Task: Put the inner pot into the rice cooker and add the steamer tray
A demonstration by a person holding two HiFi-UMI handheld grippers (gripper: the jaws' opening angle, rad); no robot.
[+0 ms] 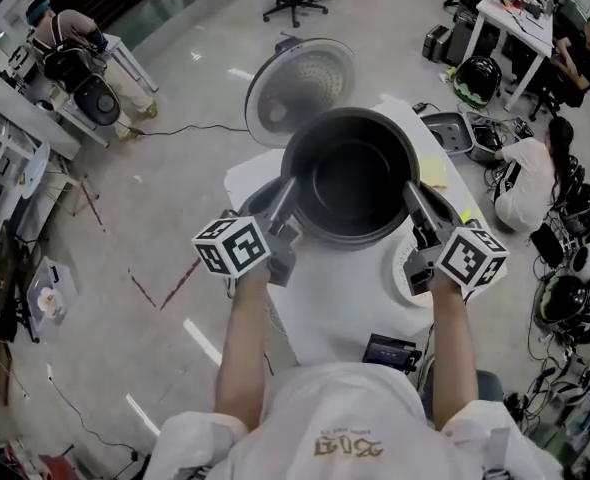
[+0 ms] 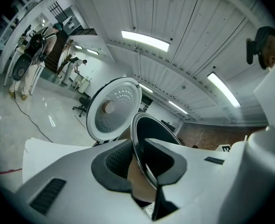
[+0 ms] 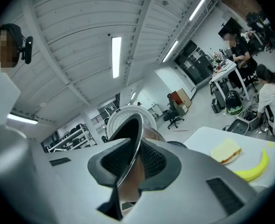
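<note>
Both clamped, ribbed pads (image 2: 116,160) pressing on the thin rim of the dark round metal inner pot (image 1: 350,183): left gripper (image 1: 288,190) on the lip at its own side, right gripper (image 1: 413,193) on the opposite lip, each with one pad inside the wall and one outside. Held up between the two sets of tips, off the white table (image 1: 325,313), seemingly over the dark-bodied rice cooker (image 1: 259,200) just below the left tips. Just beyond the tips, propped open, the cooker's round white perforated lid (image 1: 300,88). Beside the right gripper's body, flat on the table, a white round slotted piece, probably the steamer tray (image 1: 403,268). Mouth facing up, bottom down, axis of the bowl close to upright, perhaps tipped slightly; round, so no long side to line up. Risks, by judgement: swinging about the line between two narrow pinches and tipping; sliding out of the pads under its own weight; if lowered unevenly, catching the cooker's edge and jamming crooked; if carried too far forward, knocking the open lid.
</note>
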